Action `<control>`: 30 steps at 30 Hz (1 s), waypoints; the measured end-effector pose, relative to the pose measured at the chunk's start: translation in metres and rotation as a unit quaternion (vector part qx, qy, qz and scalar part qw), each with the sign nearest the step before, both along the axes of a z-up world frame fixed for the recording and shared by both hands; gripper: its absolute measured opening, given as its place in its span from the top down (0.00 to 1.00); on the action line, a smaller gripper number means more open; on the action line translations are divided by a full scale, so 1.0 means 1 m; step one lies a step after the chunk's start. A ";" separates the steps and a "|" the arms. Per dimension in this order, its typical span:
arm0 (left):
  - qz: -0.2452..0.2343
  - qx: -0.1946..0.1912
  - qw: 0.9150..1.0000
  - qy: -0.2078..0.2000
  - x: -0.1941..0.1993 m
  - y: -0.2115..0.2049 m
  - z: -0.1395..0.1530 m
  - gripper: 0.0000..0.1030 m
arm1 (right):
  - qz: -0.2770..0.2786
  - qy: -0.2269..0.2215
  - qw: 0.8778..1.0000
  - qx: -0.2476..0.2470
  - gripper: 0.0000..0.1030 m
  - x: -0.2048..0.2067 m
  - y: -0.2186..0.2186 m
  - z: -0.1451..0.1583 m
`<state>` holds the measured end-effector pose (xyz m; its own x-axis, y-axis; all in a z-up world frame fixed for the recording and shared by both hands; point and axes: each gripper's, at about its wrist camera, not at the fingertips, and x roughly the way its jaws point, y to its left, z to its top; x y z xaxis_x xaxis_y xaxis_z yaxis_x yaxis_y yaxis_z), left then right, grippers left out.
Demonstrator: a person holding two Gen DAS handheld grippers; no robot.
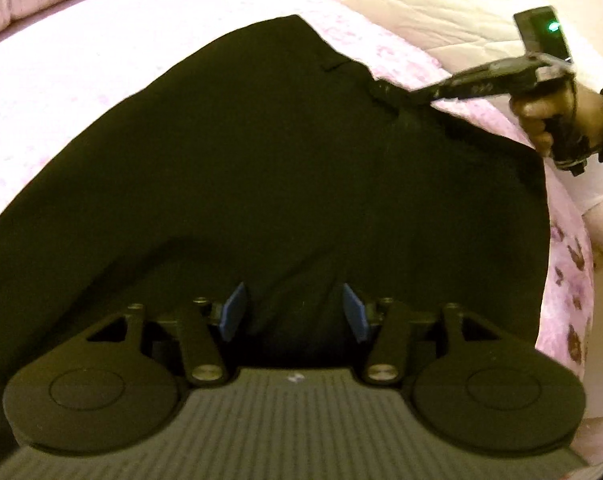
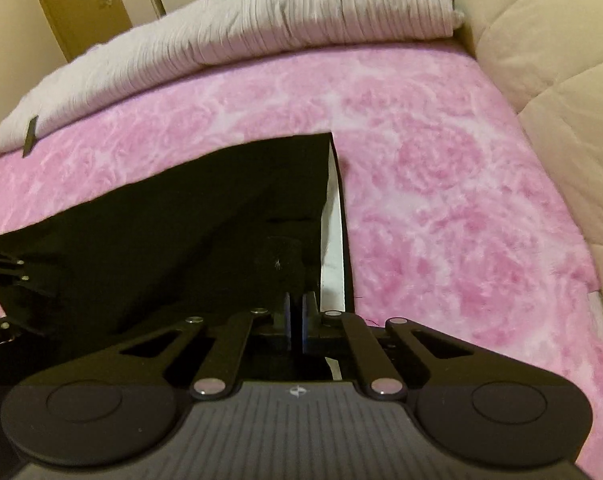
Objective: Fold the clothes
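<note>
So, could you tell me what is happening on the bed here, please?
A person is folding black trousers spread on a pink blanket, with a gripper in each hand. The right gripper is shut on the trousers' edge near the waistband. The left gripper is open above the dark cloth, gripping nothing. A ribbed grey cover lies bunched at the far end.

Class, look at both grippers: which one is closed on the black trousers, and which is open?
The right gripper is closed, its blue pads pinching the black trousers at their edge. The left gripper is open, pads spread apart above the cloth.

no readable text, small emblem on tool [image 2: 297,316] (illegible)
</note>
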<state>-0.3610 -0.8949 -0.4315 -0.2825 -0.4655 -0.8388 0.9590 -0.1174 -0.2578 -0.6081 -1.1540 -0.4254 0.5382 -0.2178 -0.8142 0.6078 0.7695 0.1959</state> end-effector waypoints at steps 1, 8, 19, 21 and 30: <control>0.003 -0.001 1.000 -0.002 0.000 0.005 0.002 0.53 | 0.000 0.015 1.000 0.005 0.96 0.004 -0.002 -0.010; 0.057 0.012 0.998 -0.028 0.023 0.079 0.032 0.51 | -0.034 0.040 0.997 -0.050 0.63 0.003 0.017 0.010; 0.204 0.078 0.973 -0.078 0.108 0.278 0.072 0.42 | 0.015 0.009 0.999 0.031 0.63 0.035 0.160 0.044; 0.219 0.081 0.968 -0.088 0.127 0.311 0.080 0.40 | 0.027 0.009 0.998 0.053 0.63 0.048 0.192 0.046; 0.242 0.039 0.963 -0.109 0.265 0.446 0.093 0.40 | 0.047 0.014 0.997 0.060 0.59 0.144 0.340 0.077</control>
